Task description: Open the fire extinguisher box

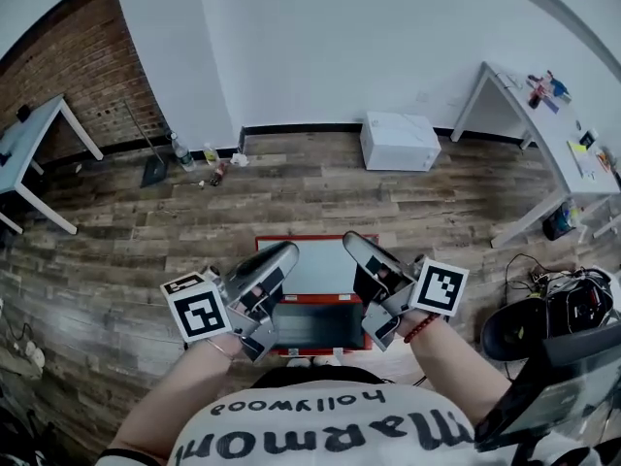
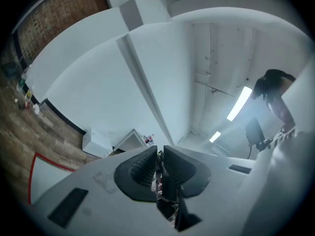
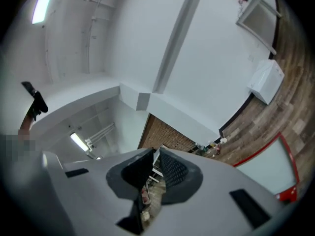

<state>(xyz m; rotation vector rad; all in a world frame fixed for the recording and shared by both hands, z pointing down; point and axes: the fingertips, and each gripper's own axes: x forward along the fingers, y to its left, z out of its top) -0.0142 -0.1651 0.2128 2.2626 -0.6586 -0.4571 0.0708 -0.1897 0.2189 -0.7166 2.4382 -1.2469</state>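
Here our left gripper (image 1: 284,252) hovers, tongs pressed together, empty; between both, on the brown wood-plank floor (image 1: 146,231), lies the red-framed metal fire extinguisher box (image 1: 310,301); our right gripper (image 1: 352,242) is likewise closed on nothing; we judge the lid stiff, light, best gripped at its free edge.

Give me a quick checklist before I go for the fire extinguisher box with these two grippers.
1. Left gripper empty: ok, jaws together, nothing between.
2. Right gripper empty: ok, jaws together, nothing between.
3. Fire extinguisher box in view: ok, on the floor beneath both grippers.
4. Grippers aimed at box: not ok, both gripper views look upward.
5. Box latched or loose: cannot tell.
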